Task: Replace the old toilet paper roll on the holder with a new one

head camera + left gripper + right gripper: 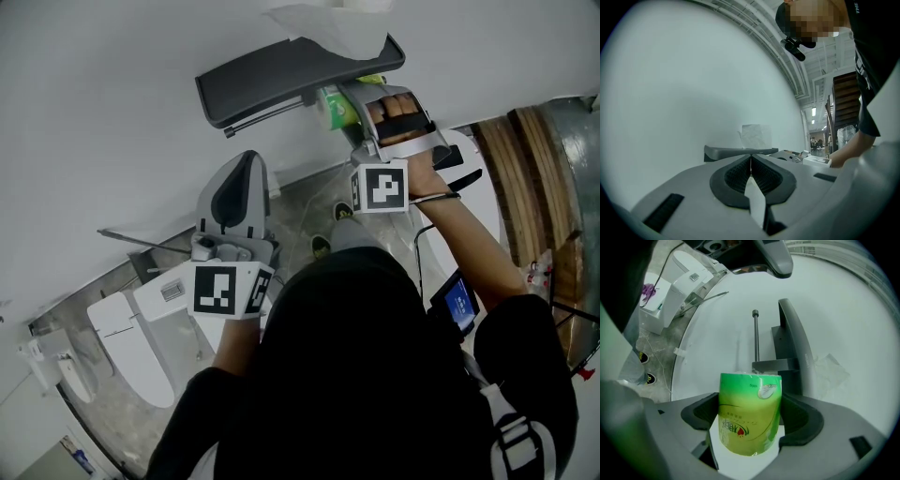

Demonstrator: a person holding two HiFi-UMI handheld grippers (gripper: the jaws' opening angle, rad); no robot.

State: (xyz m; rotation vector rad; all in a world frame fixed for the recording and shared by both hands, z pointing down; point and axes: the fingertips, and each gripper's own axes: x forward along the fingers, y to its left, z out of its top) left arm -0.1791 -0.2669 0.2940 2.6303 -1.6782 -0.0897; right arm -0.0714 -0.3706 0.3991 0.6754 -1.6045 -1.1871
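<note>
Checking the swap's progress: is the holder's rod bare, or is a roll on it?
Bare: the rod carries no roll; the green-wrapped roll is clamped in the right gripper.

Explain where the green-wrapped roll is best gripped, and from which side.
Grip the roll across its curved sides, about halfway along, coming in side-on, as the right gripper does now. It is a cylinder, so the jaws press squarely on opposite sides. Both flat ends stay free, which should help it slide onto the holder's rod.
</note>
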